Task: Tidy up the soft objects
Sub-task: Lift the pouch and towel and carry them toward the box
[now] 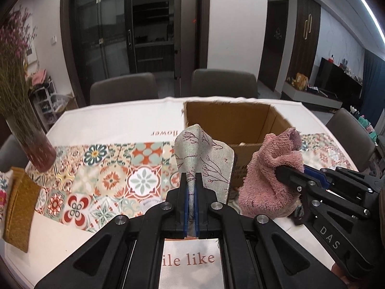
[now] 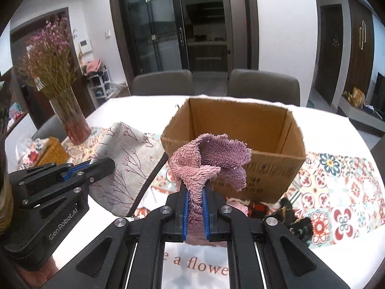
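The fluffy towel (image 2: 207,163) is pink. The pouch (image 1: 204,159) is light grey with dark red twig drawings. The box (image 2: 240,130) is plain brown. The tablecloth (image 1: 115,173) is white with red, teal and orange flower tiles. Both claws are black with blue pads (image 1: 185,204).

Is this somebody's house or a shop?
Most likely a home's dining area. A dining table under a patterned tablecloth has padded chairs around it, a vase of dried flowers stands on it, and a TV cabinet sits in the next room.
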A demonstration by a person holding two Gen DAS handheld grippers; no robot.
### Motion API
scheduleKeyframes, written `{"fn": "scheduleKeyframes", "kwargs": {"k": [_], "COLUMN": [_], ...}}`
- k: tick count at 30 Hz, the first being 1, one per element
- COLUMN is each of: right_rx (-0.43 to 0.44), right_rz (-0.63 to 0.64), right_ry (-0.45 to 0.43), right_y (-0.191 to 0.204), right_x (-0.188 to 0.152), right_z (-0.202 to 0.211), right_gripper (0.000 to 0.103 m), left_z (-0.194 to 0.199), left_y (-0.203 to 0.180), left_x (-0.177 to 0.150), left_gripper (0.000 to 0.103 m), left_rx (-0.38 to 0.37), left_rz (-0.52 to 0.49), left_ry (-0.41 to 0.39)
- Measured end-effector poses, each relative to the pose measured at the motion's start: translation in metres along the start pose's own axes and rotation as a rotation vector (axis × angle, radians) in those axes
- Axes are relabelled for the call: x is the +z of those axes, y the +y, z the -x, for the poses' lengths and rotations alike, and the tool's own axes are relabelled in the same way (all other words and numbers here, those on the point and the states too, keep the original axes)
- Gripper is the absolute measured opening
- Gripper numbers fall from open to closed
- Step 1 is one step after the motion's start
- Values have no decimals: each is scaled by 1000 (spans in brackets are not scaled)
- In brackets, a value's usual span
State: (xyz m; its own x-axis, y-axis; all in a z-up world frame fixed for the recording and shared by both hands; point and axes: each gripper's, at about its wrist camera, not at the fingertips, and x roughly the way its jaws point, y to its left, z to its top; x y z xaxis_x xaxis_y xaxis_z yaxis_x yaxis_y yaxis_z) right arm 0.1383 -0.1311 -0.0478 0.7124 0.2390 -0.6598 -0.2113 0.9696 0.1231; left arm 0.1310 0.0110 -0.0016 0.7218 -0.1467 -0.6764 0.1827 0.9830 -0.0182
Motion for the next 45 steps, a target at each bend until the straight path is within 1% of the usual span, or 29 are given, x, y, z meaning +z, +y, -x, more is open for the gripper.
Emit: {"fn": "scheduleKeyframes", "kwargs": {"k": [4, 11, 18, 26, 39, 45], "right_rx": [10, 4, -8, -20, -47, -58], "right_rz": [-14, -1, -1, -6, -12, -13], "right_ry": [-23, -80, -116, -115, -113, -115], "right_y": [-5, -10, -15, -25, -45, -52], "right_x": [9, 29, 46, 61, 91, 106], "right_z": [19, 49, 65, 61, 39, 28], "right_gripper": [11, 11, 11, 11, 11, 11], "left_z": [14, 33, 36, 23, -9, -22], "left_y": [-9, -19, -28, -33, -35, -33], "left_x": [11, 32, 49, 62, 95, 105], "left_gripper": [5, 5, 5, 5, 5, 6], "left_rx": [-32, -53, -66, -71, -82, -82], "left_rz": [-12, -33, -56, -57, -62, -60], "left_ry": [-14, -53, -81, -75, -74, -73]}}
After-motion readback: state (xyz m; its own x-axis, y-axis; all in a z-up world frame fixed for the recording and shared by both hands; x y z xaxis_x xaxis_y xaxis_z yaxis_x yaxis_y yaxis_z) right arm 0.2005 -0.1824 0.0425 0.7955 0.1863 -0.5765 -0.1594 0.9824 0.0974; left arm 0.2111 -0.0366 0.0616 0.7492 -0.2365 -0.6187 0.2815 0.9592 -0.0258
